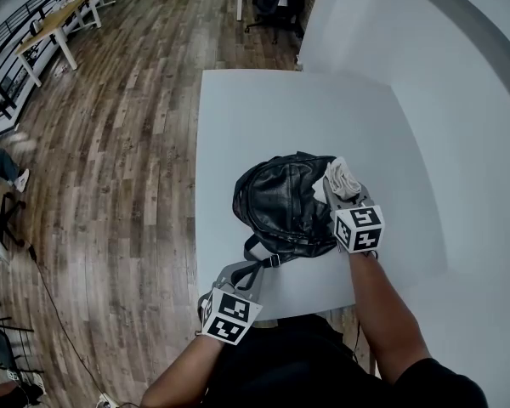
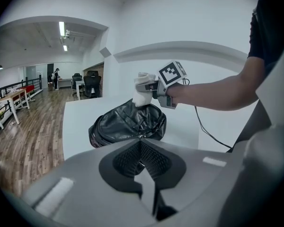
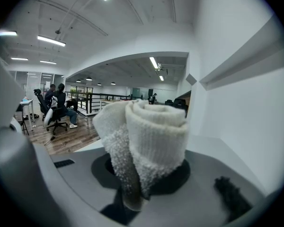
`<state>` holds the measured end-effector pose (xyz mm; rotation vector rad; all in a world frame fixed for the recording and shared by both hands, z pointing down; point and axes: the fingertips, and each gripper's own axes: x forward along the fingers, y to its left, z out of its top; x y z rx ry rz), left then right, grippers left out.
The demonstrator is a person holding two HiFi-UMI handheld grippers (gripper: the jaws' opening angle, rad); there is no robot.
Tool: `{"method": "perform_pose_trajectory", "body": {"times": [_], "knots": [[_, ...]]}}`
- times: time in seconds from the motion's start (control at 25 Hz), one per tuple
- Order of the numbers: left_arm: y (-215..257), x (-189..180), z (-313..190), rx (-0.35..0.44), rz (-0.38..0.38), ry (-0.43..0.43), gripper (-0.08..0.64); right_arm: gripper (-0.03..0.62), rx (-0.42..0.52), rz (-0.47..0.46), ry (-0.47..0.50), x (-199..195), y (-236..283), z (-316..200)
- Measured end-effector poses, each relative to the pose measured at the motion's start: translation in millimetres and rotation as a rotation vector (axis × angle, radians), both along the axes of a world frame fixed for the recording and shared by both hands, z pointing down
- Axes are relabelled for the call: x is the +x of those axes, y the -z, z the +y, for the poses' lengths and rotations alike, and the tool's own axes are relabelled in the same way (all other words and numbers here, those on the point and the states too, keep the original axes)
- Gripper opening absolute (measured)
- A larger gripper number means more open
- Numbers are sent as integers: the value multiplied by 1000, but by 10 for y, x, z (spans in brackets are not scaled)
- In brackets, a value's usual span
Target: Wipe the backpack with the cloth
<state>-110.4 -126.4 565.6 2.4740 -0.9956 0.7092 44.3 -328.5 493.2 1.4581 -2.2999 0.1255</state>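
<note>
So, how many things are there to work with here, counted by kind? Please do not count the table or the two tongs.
backpack: 1
cloth: 1
Total: 2

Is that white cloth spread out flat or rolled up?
Rolled up. In the right gripper view the cloth stands as a thick roll, clamped in the jaws of the right gripper.

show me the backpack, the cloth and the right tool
backpack (image 1: 280,206), head view, middle of its black body
cloth (image 3: 149,136), right gripper view, the rolled white fold
right tool (image 1: 344,192), head view, between its tips at the cloth
</note>
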Motion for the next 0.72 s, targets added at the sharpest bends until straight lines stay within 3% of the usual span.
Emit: {"method": "perform_pose_trajectory", "body": {"times": [0.72], "knots": [[35, -21, 80, 17, -4, -12, 6, 89, 32, 21, -115, 547, 160, 176]]}}
